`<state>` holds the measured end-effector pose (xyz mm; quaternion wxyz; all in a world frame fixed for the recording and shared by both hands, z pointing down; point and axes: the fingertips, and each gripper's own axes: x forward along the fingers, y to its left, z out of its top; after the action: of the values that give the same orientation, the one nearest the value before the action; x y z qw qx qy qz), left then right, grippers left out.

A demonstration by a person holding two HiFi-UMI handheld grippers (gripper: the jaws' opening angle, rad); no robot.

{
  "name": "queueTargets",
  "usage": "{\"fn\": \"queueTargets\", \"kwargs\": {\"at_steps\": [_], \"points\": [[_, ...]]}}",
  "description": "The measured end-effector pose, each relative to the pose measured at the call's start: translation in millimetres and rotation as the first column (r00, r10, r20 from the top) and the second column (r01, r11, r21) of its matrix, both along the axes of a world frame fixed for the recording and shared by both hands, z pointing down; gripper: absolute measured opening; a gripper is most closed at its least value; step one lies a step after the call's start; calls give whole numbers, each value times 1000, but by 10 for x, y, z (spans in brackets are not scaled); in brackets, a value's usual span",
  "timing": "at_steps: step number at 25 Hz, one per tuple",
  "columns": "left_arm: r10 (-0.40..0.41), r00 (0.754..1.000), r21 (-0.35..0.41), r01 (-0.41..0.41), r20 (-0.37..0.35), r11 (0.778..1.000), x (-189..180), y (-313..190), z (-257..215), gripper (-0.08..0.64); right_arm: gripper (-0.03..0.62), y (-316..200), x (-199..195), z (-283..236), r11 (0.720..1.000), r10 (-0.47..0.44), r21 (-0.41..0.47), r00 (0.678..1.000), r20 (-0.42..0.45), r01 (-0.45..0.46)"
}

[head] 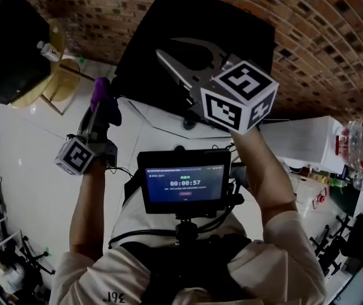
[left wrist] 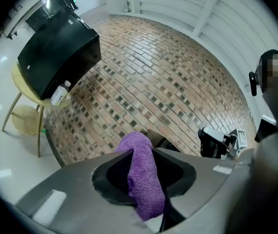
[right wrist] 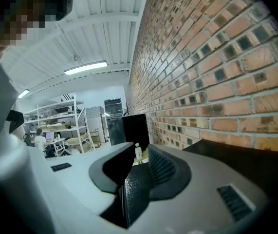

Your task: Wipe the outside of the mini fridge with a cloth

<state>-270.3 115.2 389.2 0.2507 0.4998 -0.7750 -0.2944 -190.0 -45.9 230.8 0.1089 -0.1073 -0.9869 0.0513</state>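
The black mini fridge [head: 200, 30] stands against the brick wall at the top middle of the head view; its dark top shows at the right edge of the right gripper view [right wrist: 248, 165]. My left gripper [head: 102, 107] is raised left of the fridge, apart from it, shut on a purple cloth [head: 100, 89]. In the left gripper view the cloth [left wrist: 146, 189] hangs folded between the jaws of that gripper [left wrist: 143, 167]. My right gripper [head: 166, 46] is held in front of the fridge's dark face, its jaws [right wrist: 141, 152] a little apart with nothing between them.
A second black box [head: 9, 49] sits on a yellow stool [left wrist: 24, 116] at the left, with a white bottle [left wrist: 59, 94] beside it. A screen [head: 184, 183] is mounted at my chest. Water bottles [head: 362, 151] and a white box [head: 302, 142] stand at the right.
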Motion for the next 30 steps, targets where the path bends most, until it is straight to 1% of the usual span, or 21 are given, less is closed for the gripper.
{"fn": "queueTargets", "kwargs": {"at_steps": [2, 5, 10, 17, 20, 25, 27, 30], "points": [[2, 1000, 17, -3, 14, 1000, 57, -6, -129, 110, 83, 3, 23, -8, 1000, -11, 13, 1000, -7, 11], [31, 999, 28, -32, 40, 999, 171, -78, -282, 112, 83, -23, 81, 7, 1000, -9, 19, 1000, -21, 9], [58, 998, 75, -59, 19, 995, 249, -1, -408, 112, 83, 77, 212, 53, 1000, 19, -12, 999, -46, -20], [64, 998, 117, -66, 25, 991, 390, 261, -516, 112, 83, 245, 365, -46, 998, 38, 46, 999, -39, -36], [38, 999, 128, -40, 18, 991, 463, 347, -532, 112, 83, 262, 411, -123, 997, 25, 75, 999, -38, -22], [-32, 999, 128, 30, 11, 991, 610, 384, -529, 112, 84, 146, 477, -120, 994, -30, 101, 998, -60, 36], [-77, 997, 127, 76, 4, 989, 665, 367, -519, 112, 84, 69, 487, -97, 991, -67, 110, 996, -65, 73], [-165, 986, 136, 164, -3, 977, 739, 271, -499, 112, 83, -72, 499, -56, 984, -133, 110, 989, -65, 139]]}}
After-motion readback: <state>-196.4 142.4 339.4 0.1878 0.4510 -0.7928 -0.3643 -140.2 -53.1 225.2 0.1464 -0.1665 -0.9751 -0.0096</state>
